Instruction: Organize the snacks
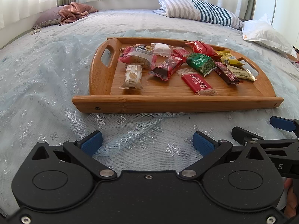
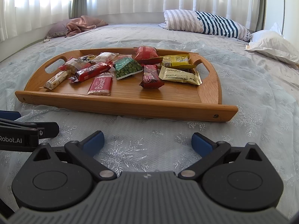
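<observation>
A dozen or so wrapped snacks (image 1: 179, 63) lie in a loose heap on the wooden tray (image 1: 168, 104), which sits on the bed (image 1: 46, 93) over a snowflake-patterned gauze cloth (image 1: 130, 128). Your left gripper (image 1: 147, 141) and right gripper (image 2: 147, 141) hang low over the cloth just short of the tray's near rim, both with fingers spread wide and holding nothing.

The snacks are gathered on the tray but overlap in no clear order, so this could be a heap awaiting sorting or a tray already filled from elsewhere; the views do not settle which. If you do reach in, go for a packet lying clear, such as the red Biscoff bar (image 1: 198, 83) or the cream-coloured packet (image 1: 131, 76) near the left handle. Come in over the rim, not through it, and close on the packet's body, since the crimped ends would probably slip. Avoid dragging the fingers through the gauze, which looks apt to snag.

Packets at the back are partly buried, and the green pea bag (image 2: 128, 68) covers whatever is beneath it. Most labels are too small to read, so sorting by kind may rest on wrapper colour. No second container shows in either view.
</observation>
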`<state>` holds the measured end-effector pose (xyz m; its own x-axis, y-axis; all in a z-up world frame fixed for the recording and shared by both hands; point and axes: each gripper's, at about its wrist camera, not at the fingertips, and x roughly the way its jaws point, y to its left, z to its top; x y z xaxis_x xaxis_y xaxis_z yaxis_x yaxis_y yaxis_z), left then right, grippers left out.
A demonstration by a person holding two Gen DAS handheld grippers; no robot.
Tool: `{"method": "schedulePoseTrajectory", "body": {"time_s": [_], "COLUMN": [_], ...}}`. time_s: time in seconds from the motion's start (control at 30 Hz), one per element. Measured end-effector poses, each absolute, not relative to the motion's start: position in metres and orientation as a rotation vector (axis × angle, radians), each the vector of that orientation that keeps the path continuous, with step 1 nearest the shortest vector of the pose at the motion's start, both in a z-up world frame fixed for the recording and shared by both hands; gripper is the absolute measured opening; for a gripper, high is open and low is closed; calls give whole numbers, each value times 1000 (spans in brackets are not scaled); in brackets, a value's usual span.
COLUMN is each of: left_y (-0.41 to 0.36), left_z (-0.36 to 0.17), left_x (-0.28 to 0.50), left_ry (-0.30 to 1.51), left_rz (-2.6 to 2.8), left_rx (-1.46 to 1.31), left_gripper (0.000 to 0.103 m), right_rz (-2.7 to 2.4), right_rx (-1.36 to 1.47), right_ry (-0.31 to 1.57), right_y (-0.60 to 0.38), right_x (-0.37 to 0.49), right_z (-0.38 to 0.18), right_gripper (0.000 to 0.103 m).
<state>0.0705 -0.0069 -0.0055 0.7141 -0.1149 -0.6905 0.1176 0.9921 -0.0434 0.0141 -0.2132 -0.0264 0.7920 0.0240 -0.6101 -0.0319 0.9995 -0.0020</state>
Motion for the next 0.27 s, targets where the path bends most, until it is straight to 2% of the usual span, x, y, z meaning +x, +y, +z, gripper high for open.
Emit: {"method": "schedulePoseTrajectory", "body": {"time_s": [0.27], "left_y": [-8], "left_z": [-5], "left_x": [70], "left_ry": [760], "left_rz": [-128], "left_rx": [3], "left_gripper": [103], "right_rz": [30], "right_rx": [-13], "right_ry": [655], "right_y": [-213], "right_x": [14], "right_z": [-26], "right_gripper": [103]}}
